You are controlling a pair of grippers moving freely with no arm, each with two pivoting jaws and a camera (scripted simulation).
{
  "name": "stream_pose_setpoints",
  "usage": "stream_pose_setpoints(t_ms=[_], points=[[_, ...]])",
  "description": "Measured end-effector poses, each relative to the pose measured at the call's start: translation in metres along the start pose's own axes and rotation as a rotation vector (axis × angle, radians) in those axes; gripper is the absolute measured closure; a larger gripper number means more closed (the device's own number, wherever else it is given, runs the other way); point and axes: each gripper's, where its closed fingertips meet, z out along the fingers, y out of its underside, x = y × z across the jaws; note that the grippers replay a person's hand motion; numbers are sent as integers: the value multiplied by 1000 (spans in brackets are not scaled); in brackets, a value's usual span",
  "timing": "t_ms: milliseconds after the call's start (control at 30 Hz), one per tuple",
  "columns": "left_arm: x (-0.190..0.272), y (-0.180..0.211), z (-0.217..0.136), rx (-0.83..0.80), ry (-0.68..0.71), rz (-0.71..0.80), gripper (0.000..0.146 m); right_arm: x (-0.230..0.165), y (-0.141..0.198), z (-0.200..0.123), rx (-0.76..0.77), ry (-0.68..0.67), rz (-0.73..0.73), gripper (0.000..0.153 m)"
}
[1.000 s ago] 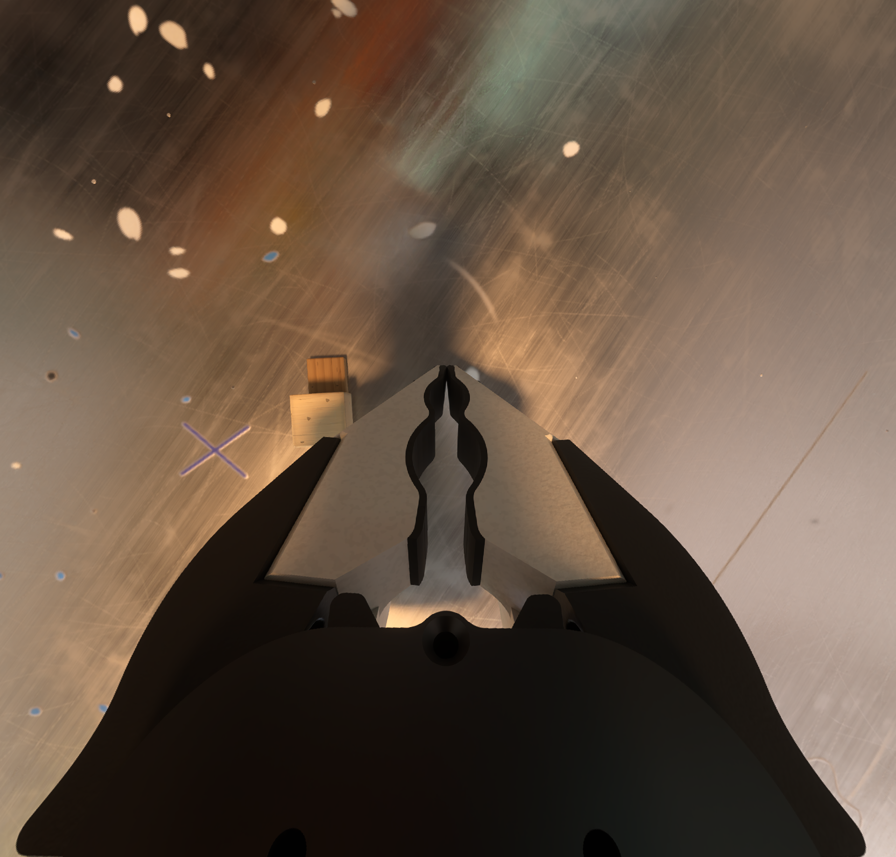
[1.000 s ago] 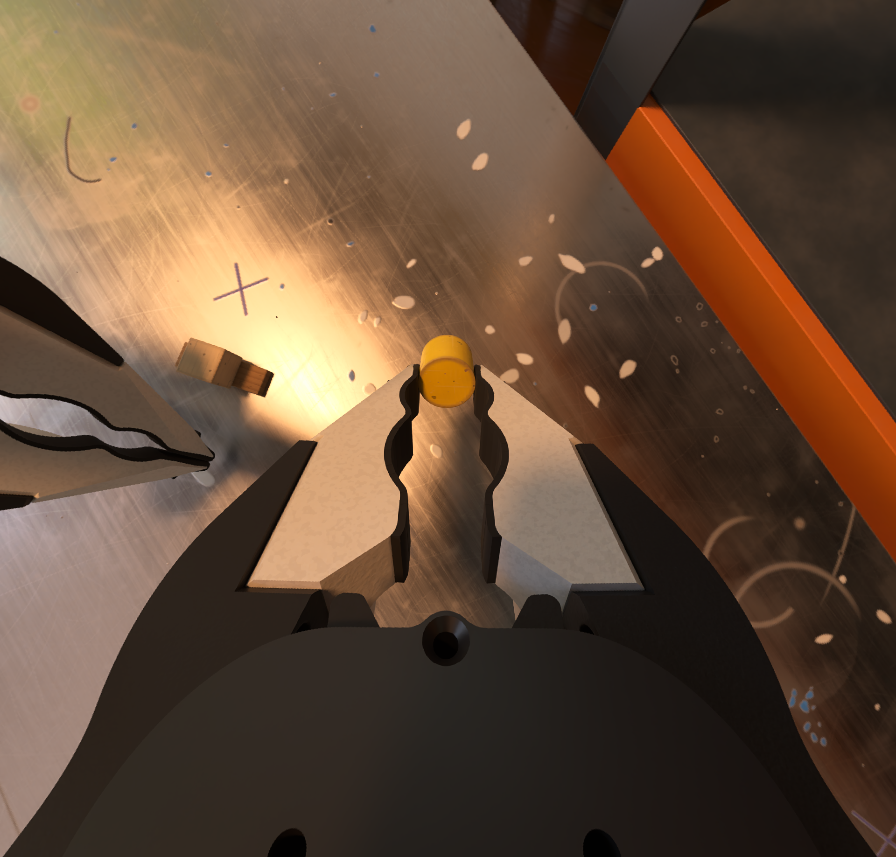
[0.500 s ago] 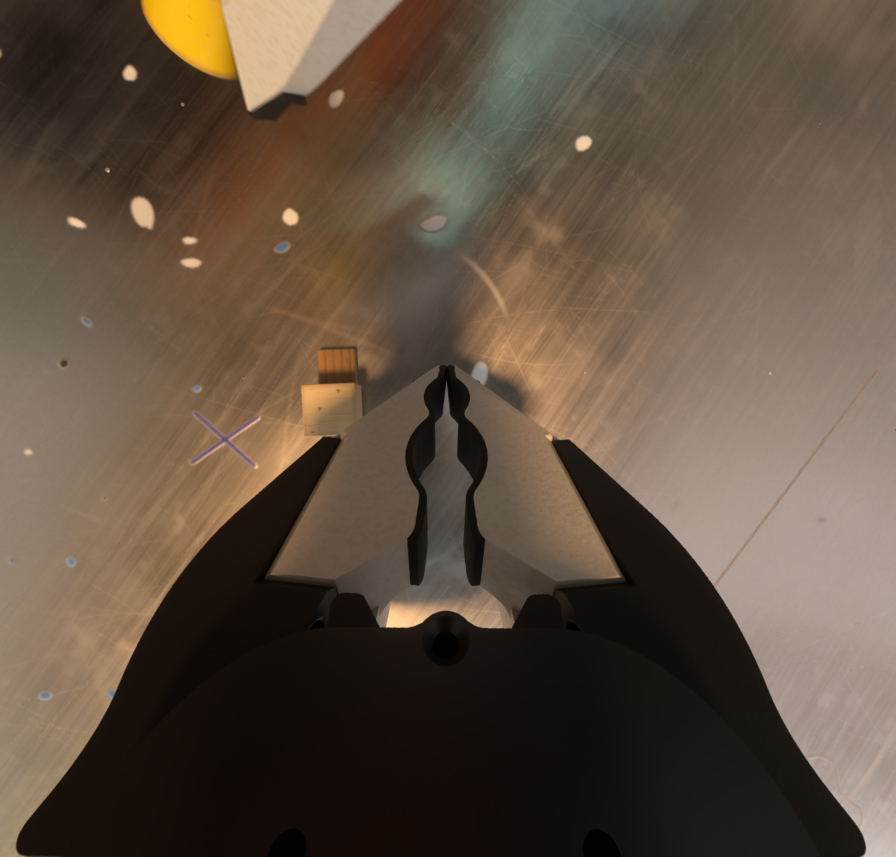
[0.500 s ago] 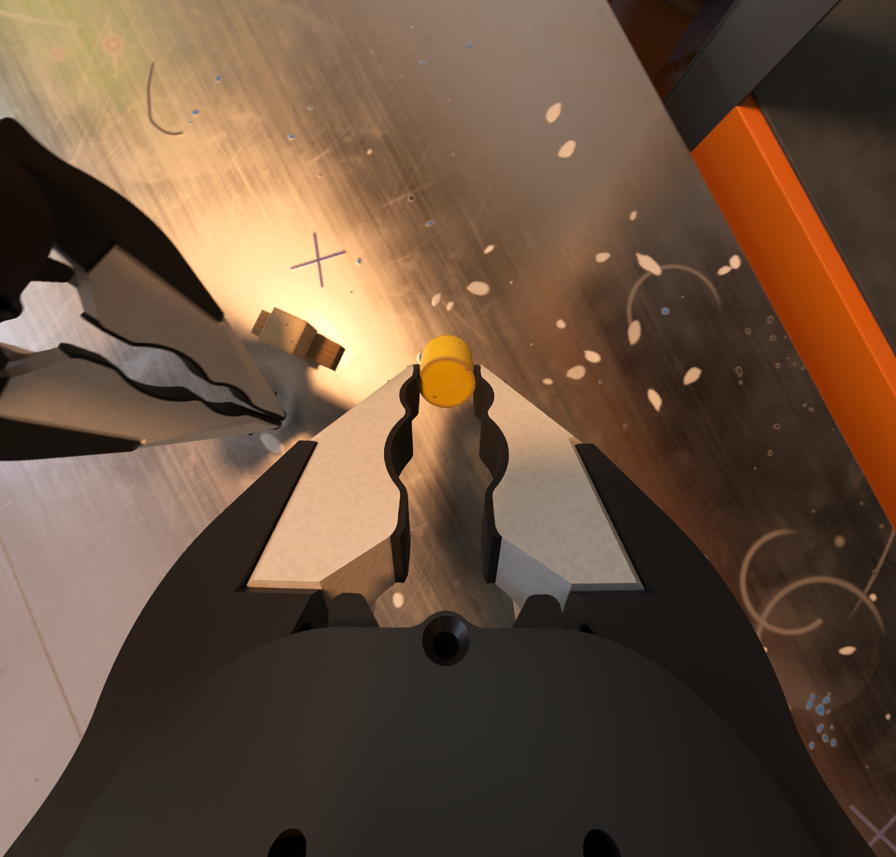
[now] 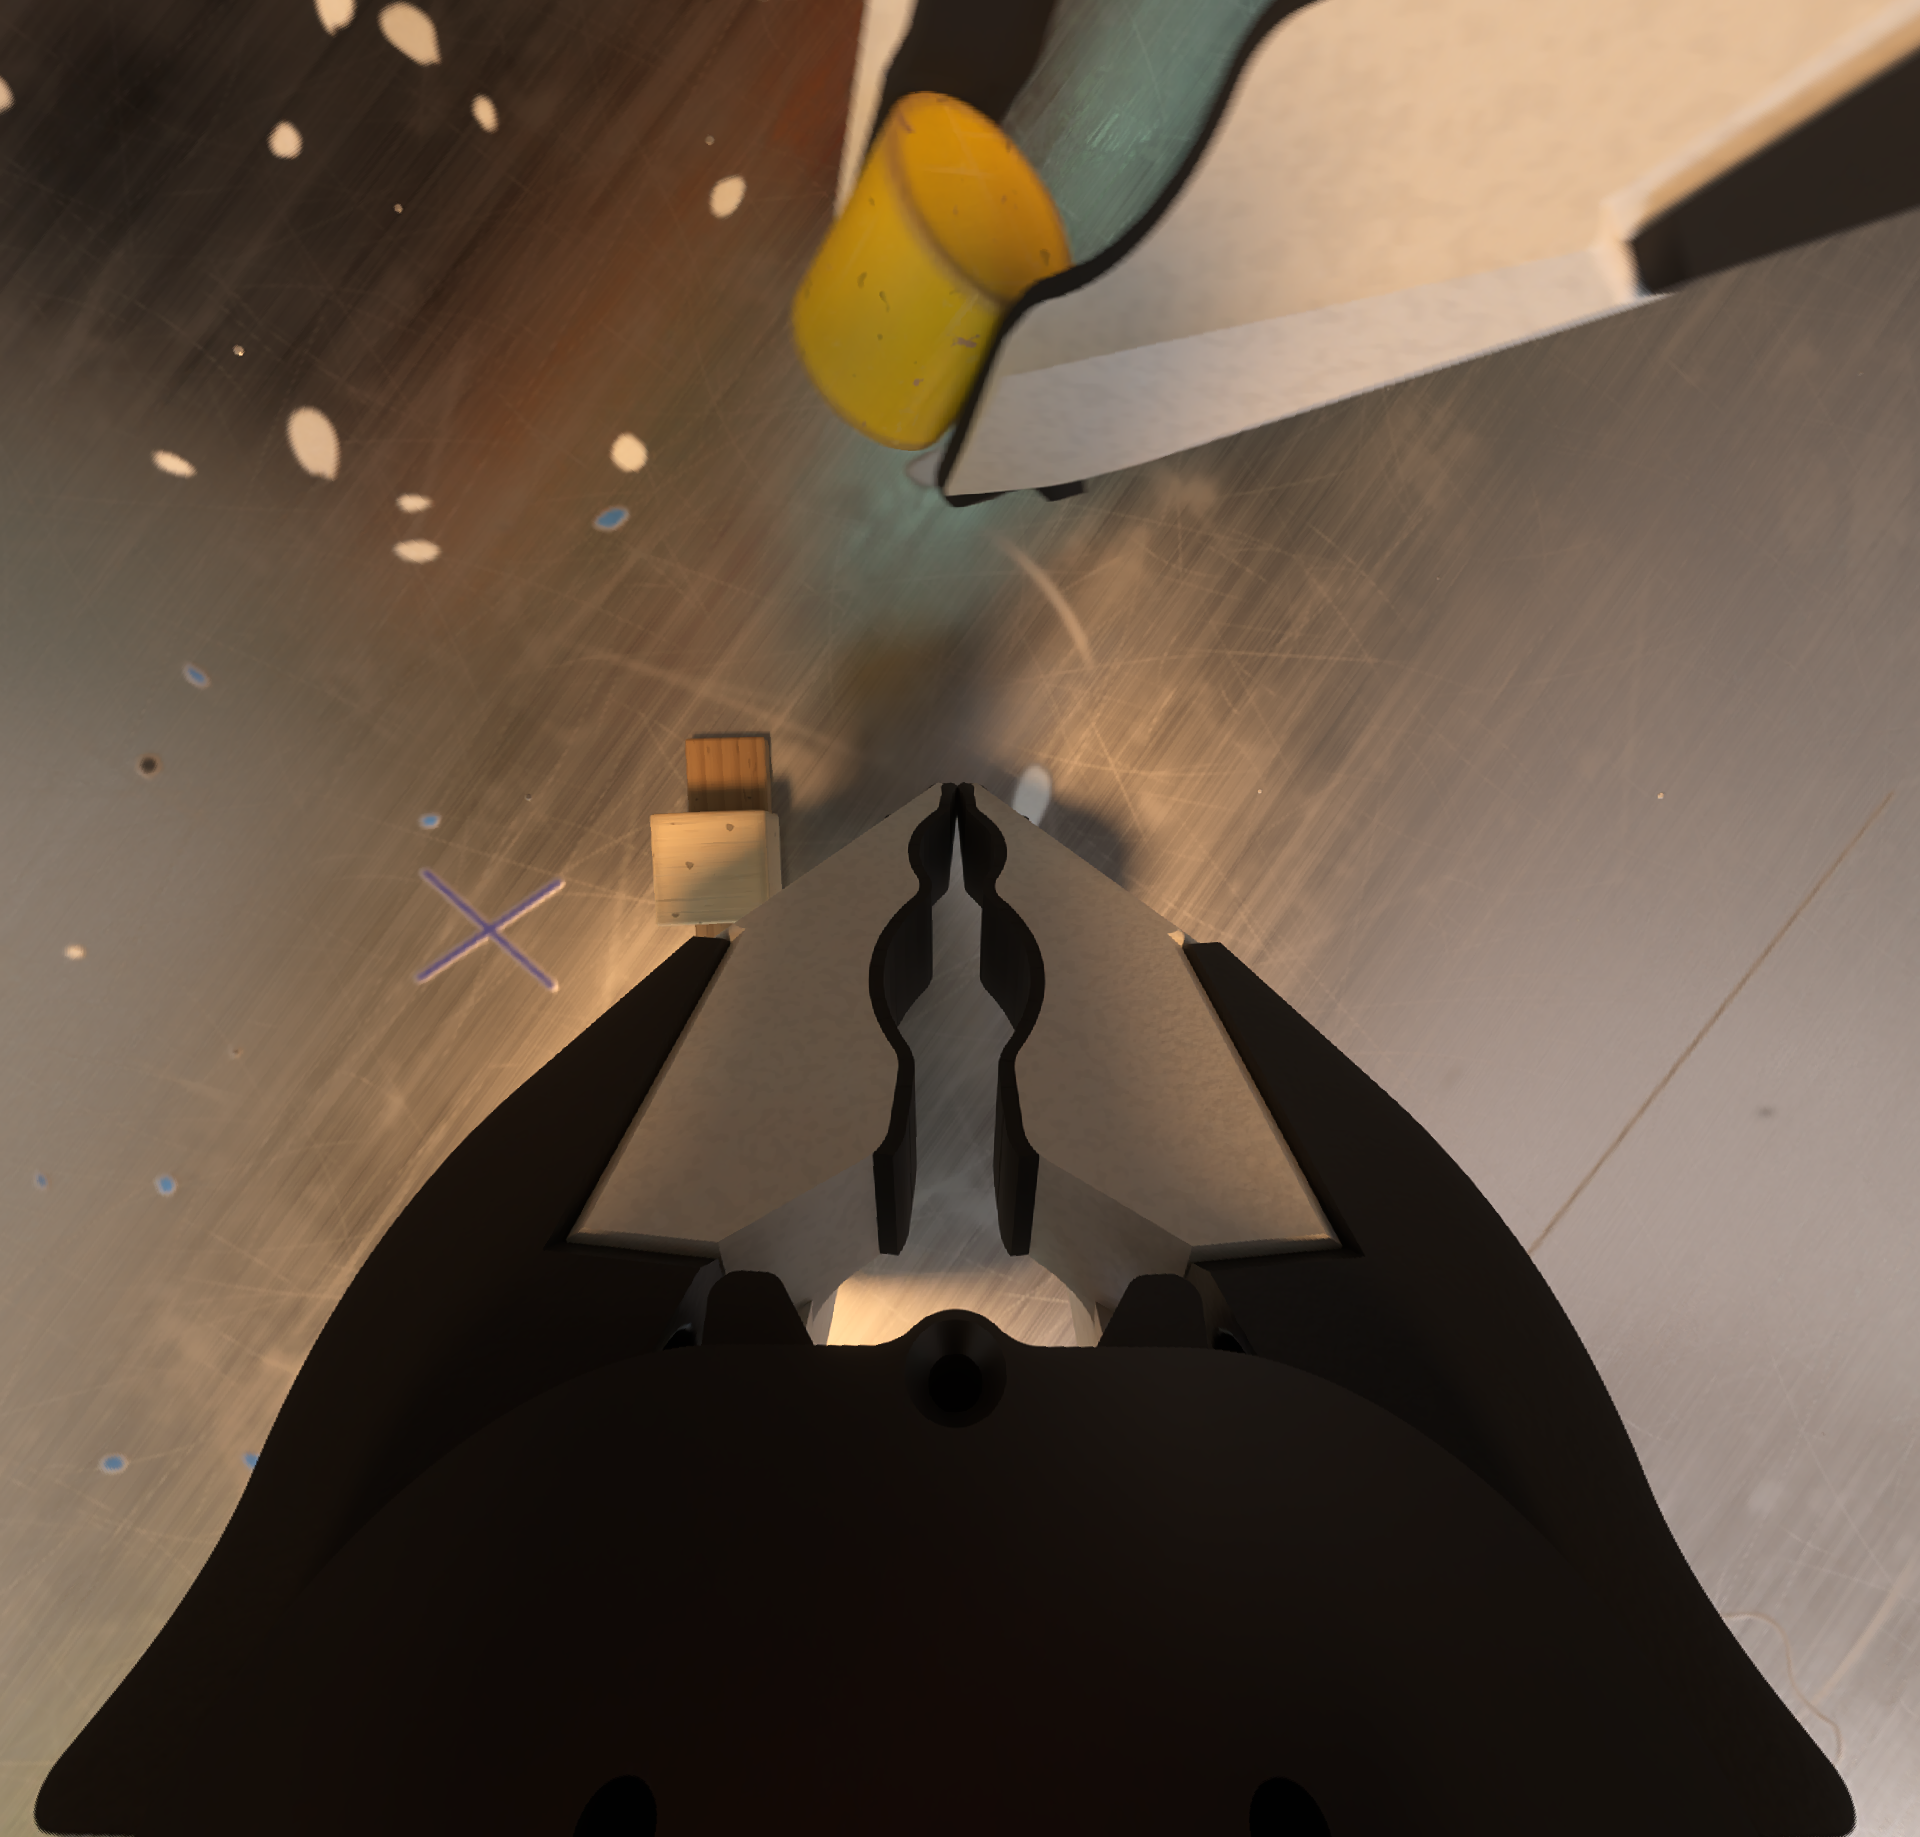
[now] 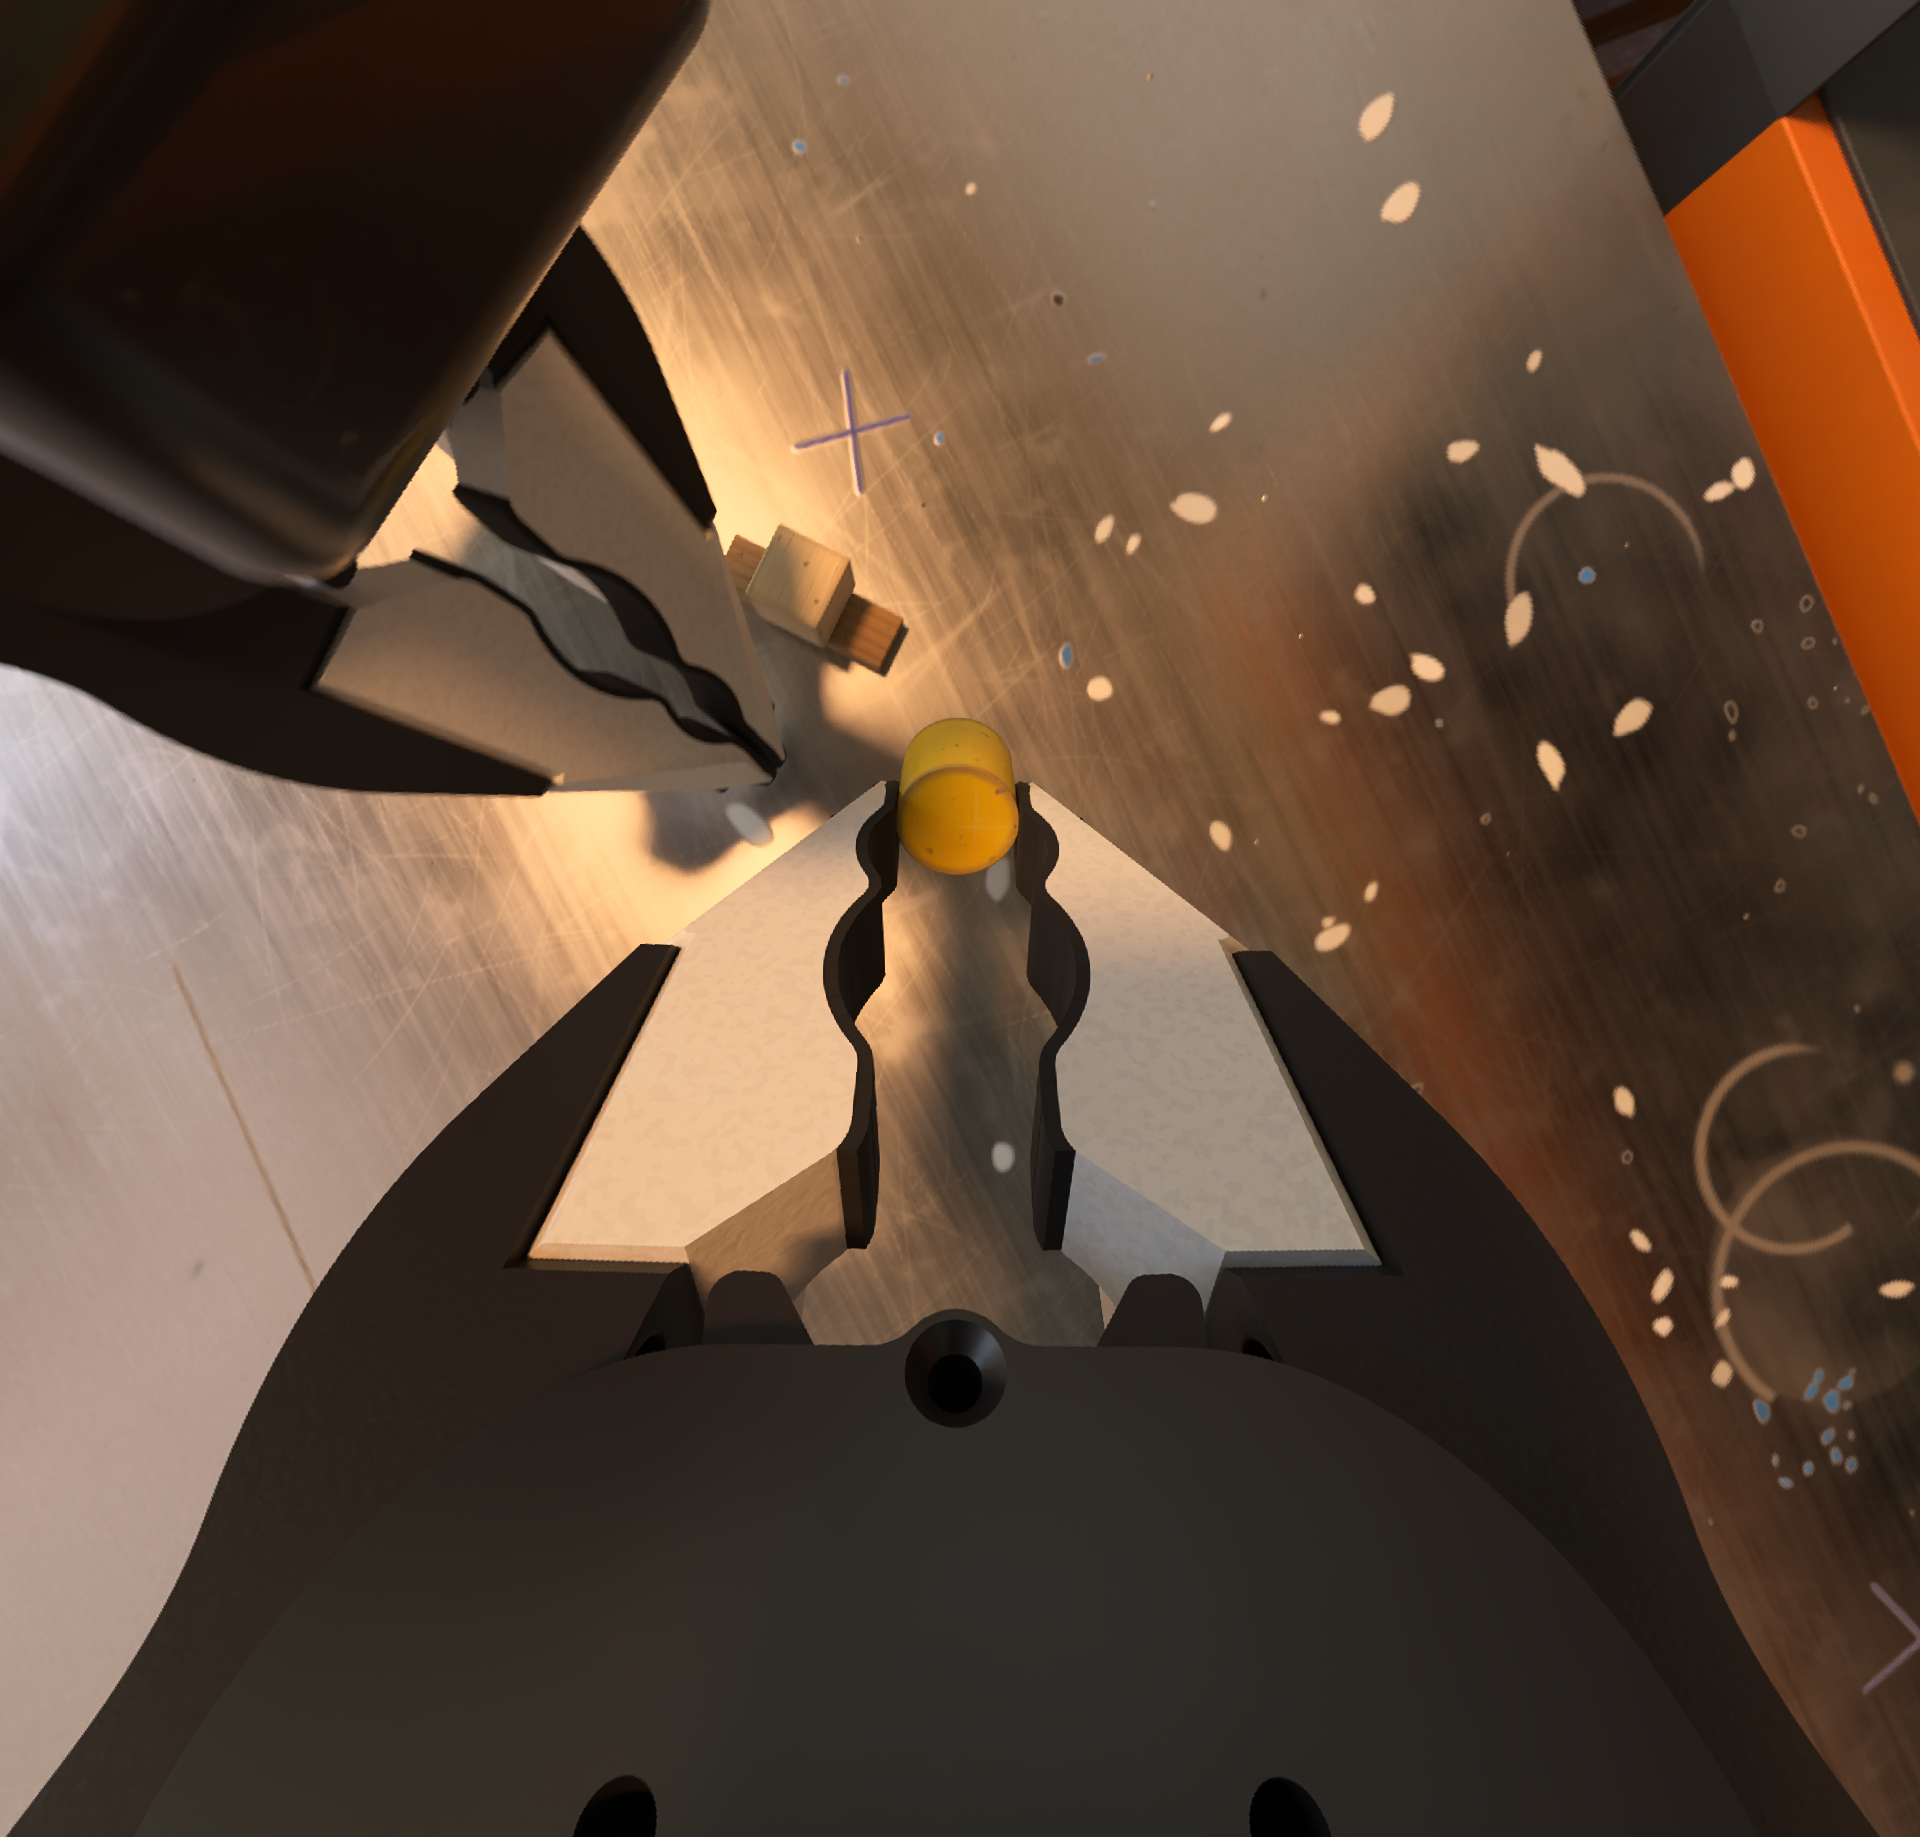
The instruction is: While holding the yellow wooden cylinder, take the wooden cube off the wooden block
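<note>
My right gripper (image 6: 956, 800) is shut on the yellow wooden cylinder (image 6: 956, 811), held off the table at its fingertips. The cylinder also shows in the left wrist view (image 5: 925, 270), top centre, between the right gripper's pale fingers (image 5: 1247, 364). A pale wooden cube (image 5: 715, 868) sits on a darker wooden block (image 5: 729, 774) on the metal table. My left gripper (image 5: 956, 795) is shut and empty, its tips just right of the cube. In the right wrist view the cube (image 6: 800, 582) and block (image 6: 871, 636) lie just beyond the left gripper (image 6: 767, 761).
The scratched metal table (image 5: 1455, 852) carries pale flecks and a purple cross mark (image 5: 488, 930) left of the cube; the cross also shows in the right wrist view (image 6: 852, 431). An orange beam (image 6: 1808, 353) runs along the table's right edge.
My right gripper has carried the cylinder toward the left gripper, so it now fills the top of the left wrist view. The left gripper stays shut, almost still beside the cube.
</note>
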Motion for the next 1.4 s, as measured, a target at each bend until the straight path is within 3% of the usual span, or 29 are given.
stream_pose_setpoints(t_ms=[233,600,1033,1400], points=[[-2,2,-1,-2,4,-10,146,1,19,-11,-35,22,6,131],[3,1,0,0,20,-3,146,45,30,-15,-33,75,49,131],[11,-1,2,-5,66,-4,146,91,3,4,-1,86,39,131],[11,0,1,-6,83,-14,146,85,-22,19,-21,51,-26,131]])
